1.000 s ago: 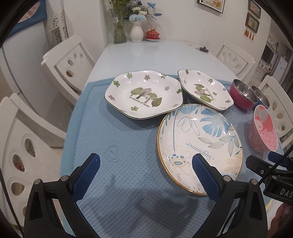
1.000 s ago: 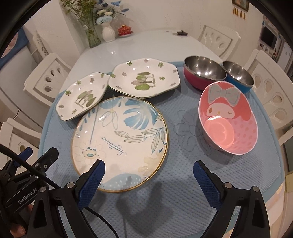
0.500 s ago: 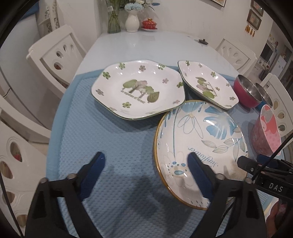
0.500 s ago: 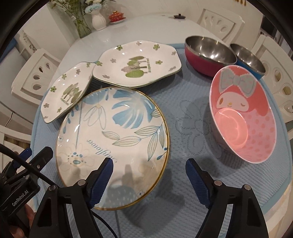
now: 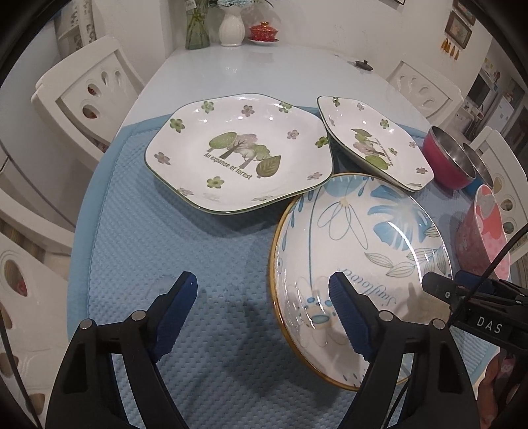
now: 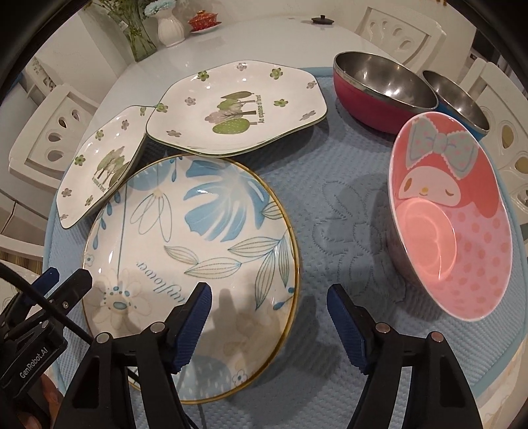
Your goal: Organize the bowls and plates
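A round blue-leaf plate (image 5: 359, 237) (image 6: 191, 237) lies on the blue mat near me. Behind it are a large forest plate (image 5: 237, 155) (image 6: 241, 105) and a smaller forest plate (image 5: 376, 142) (image 6: 99, 165). A pink cartoon bowl (image 6: 452, 214) (image 5: 485, 237), a red steel bowl (image 6: 379, 89) (image 5: 448, 158) and a blue steel bowl (image 6: 458, 102) stand at the right. My left gripper (image 5: 260, 303) is open, straddling the round plate's left rim. My right gripper (image 6: 269, 310) is open, straddling its right rim.
The blue mat (image 5: 165, 247) (image 6: 346, 214) covers the near end of a white table (image 5: 264, 66). White chairs (image 5: 85, 89) (image 6: 49, 132) stand around it. Vases and a red lidded cup (image 5: 262, 31) stand at the far end.
Both grippers have moved forward and lower toward the round plate; its rims now lie between the open fingers. No dish has moved.
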The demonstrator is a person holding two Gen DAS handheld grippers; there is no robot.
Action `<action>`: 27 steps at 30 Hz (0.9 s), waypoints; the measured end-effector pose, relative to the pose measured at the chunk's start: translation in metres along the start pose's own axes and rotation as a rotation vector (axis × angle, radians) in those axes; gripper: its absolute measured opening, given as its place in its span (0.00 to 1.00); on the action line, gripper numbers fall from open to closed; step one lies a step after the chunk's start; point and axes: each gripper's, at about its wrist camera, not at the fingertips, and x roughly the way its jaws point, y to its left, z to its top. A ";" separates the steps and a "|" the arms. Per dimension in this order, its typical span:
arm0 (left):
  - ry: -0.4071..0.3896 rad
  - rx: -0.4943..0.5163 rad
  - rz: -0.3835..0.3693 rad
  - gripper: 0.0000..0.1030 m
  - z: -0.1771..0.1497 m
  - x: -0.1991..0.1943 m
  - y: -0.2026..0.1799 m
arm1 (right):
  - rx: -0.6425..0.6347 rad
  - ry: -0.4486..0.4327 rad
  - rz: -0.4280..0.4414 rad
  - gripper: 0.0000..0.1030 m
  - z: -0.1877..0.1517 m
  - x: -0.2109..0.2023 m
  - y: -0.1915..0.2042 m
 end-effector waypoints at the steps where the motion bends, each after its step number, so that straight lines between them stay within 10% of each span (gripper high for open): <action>1: 0.002 0.000 0.000 0.78 0.000 0.001 0.000 | -0.002 0.000 0.000 0.69 0.001 0.001 0.000; 14: 0.026 0.015 -0.026 0.77 0.003 0.016 -0.005 | -0.008 0.007 0.012 0.65 0.011 0.014 -0.002; 27: 0.077 -0.002 -0.108 0.50 0.001 0.034 -0.004 | -0.045 0.015 0.046 0.55 0.023 0.030 0.001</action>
